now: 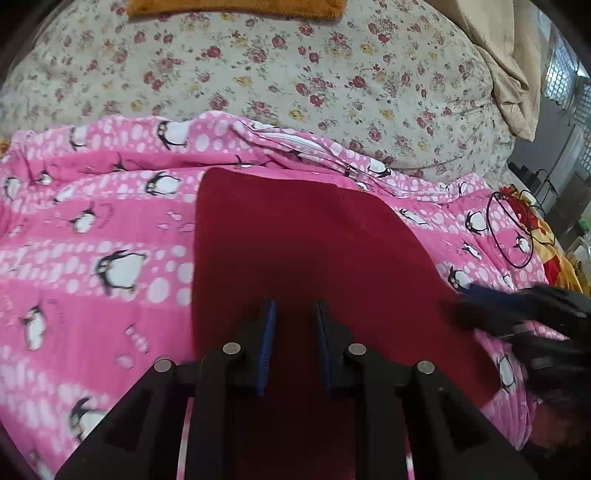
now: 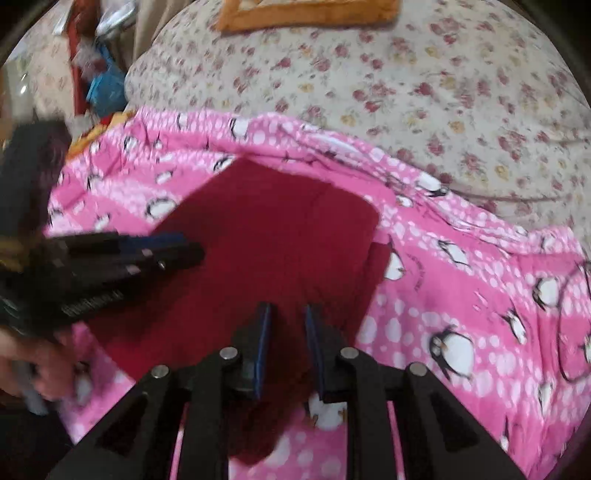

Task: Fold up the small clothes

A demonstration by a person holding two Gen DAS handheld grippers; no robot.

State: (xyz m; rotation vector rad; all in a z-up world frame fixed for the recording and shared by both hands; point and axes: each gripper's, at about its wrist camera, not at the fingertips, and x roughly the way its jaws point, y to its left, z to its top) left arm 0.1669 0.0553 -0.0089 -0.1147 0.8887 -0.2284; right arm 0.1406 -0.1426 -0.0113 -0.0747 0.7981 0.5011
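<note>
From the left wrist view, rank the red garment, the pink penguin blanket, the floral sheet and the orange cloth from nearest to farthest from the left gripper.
1. Red garment: directly under and ahead of the left gripper.
2. Pink penguin blanket: under the garment, spreading to both sides.
3. Floral sheet: beyond the blanket's far edge.
4. Orange cloth: at the top edge, farthest.

No text, label, brand or number can be read; the faint marks printed on the pink penguin blanket (image 1: 92, 229) are too blurred.
</note>
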